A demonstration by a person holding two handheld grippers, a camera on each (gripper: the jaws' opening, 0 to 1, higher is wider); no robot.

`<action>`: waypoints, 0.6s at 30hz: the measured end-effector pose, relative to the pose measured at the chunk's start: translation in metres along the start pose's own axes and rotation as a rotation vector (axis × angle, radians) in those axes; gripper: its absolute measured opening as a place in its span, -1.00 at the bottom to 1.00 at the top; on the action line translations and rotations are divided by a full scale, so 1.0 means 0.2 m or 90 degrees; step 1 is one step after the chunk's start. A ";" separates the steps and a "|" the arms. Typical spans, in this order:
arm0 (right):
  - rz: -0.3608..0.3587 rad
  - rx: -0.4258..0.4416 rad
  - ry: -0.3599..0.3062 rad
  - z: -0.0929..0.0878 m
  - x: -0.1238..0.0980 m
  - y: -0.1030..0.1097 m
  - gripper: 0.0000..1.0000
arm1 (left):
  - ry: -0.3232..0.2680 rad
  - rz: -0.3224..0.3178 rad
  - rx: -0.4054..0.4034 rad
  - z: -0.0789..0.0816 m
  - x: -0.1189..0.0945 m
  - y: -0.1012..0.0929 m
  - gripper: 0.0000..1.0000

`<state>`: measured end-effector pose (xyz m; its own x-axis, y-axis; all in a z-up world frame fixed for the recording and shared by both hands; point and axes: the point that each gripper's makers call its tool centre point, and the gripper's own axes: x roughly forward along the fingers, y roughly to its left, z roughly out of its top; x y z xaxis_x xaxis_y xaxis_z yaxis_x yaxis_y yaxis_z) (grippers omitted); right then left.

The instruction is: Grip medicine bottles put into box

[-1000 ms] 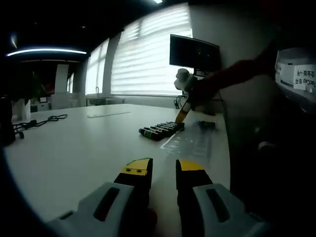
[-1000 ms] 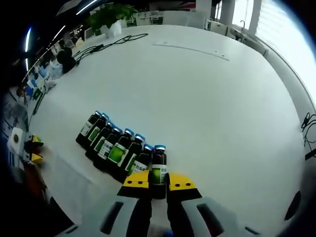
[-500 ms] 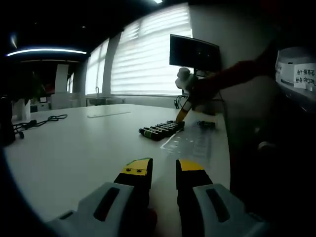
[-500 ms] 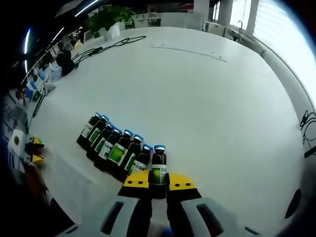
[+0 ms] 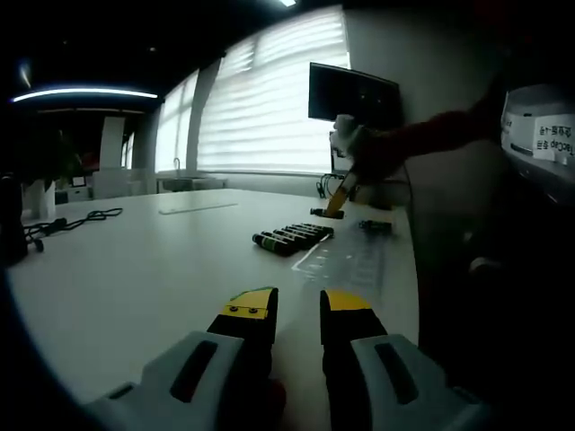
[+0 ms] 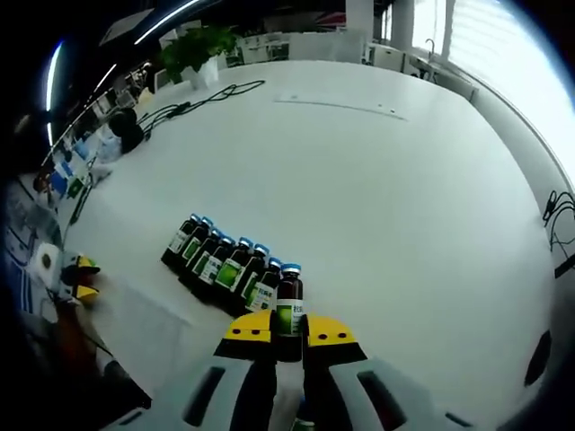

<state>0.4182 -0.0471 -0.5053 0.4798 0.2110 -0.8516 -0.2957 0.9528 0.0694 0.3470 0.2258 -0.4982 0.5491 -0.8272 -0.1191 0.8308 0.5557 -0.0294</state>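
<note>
The right gripper (image 6: 289,330) clamped one upright medicine bottle (image 6: 288,303) between its fingers, bottle row (image 6: 222,267) just left, while the left gripper (image 5: 296,305) sat narrowly parted, empty.

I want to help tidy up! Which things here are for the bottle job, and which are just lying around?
For the job:
- medicine bottle gripped by the right hand-held gripper
- row of bottles
- left hand-held gripper

Just lying around:
- black cable
- monitor
- potted plant
</note>
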 end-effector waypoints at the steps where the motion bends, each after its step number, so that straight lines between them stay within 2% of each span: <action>1: 0.002 0.000 -0.001 0.00 -0.01 0.00 -0.87 | 0.000 0.000 0.000 0.00 0.00 0.00 -0.73; 11: 0.017 0.012 -0.010 -0.06 -0.10 0.02 -0.87 | 0.001 0.001 0.002 0.00 0.00 0.00 -0.73; 18: 0.025 0.022 -0.011 -0.14 -0.15 0.04 -0.87 | 0.002 0.002 0.002 0.00 0.00 0.00 -0.73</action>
<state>0.3787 -0.0515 -0.4929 0.4819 0.2523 -0.8391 -0.2866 0.9504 0.1212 0.3473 0.2260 -0.4989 0.5513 -0.8253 -0.1225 0.8295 0.5579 -0.0253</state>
